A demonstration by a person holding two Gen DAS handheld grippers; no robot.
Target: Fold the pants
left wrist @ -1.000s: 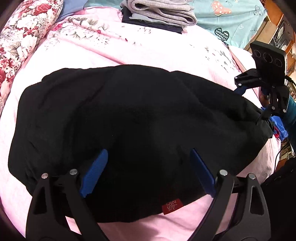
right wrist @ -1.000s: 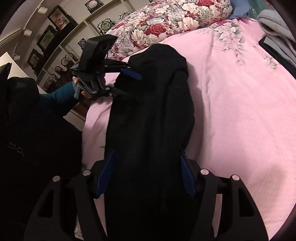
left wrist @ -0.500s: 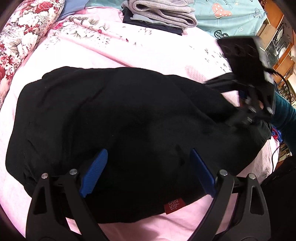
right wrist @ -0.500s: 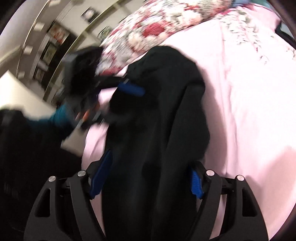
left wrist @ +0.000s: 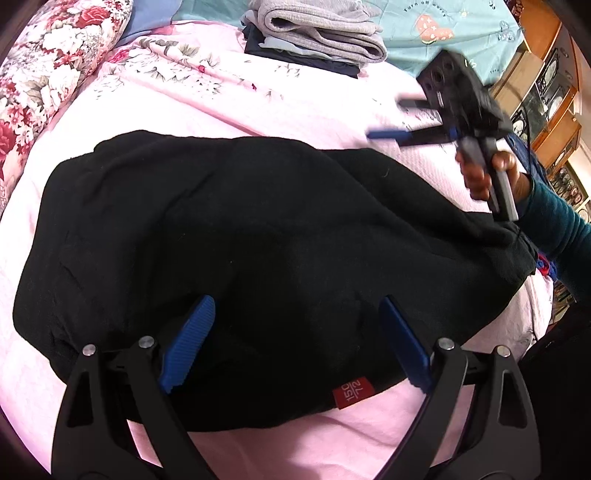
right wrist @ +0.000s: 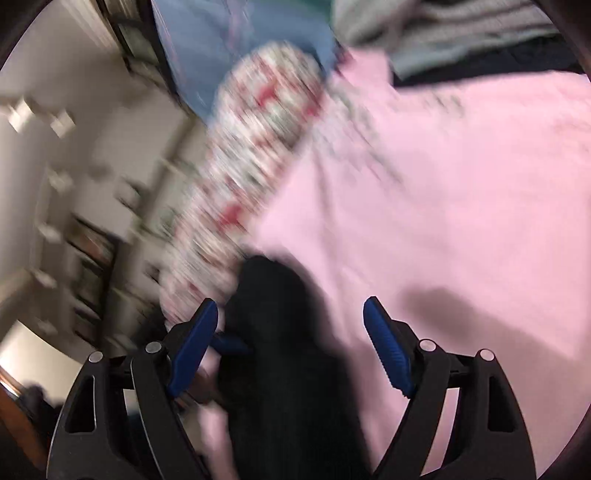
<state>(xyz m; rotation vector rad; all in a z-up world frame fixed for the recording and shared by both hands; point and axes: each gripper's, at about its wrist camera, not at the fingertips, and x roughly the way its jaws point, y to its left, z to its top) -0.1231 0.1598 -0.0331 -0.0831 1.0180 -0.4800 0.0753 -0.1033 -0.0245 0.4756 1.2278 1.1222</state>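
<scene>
The black, soft-knit pants [left wrist: 258,251] lie folded lengthwise in a long dark band across the pink bedspread [left wrist: 303,110], a small red size tag [left wrist: 352,392] peeking out at the near edge. We read the lengthwise fold as done and the cross fold as the step now in hand.

Our left gripper [left wrist: 295,343] hangs over the near edge of the cloth with its blue pads spread wide and pinching nothing. Our right gripper [left wrist: 391,122] is lifted clear over the bedspread beyond the pants; its jaws have just been opening, and in its own blurred view [right wrist: 290,343] the fingers stand apart with only the end of the dark cloth below them, nothing clamped.

To do this well, we should take both layers together at one end, each gripper near a corner, so the under layer does not lag. We lift only enough to clear the bed, carry that end over to meet the other and line up the edges before letting go.

Beyond lie a stack of folded grey and dark clothes [left wrist: 317,33] and a floral pillow [left wrist: 48,66].
</scene>
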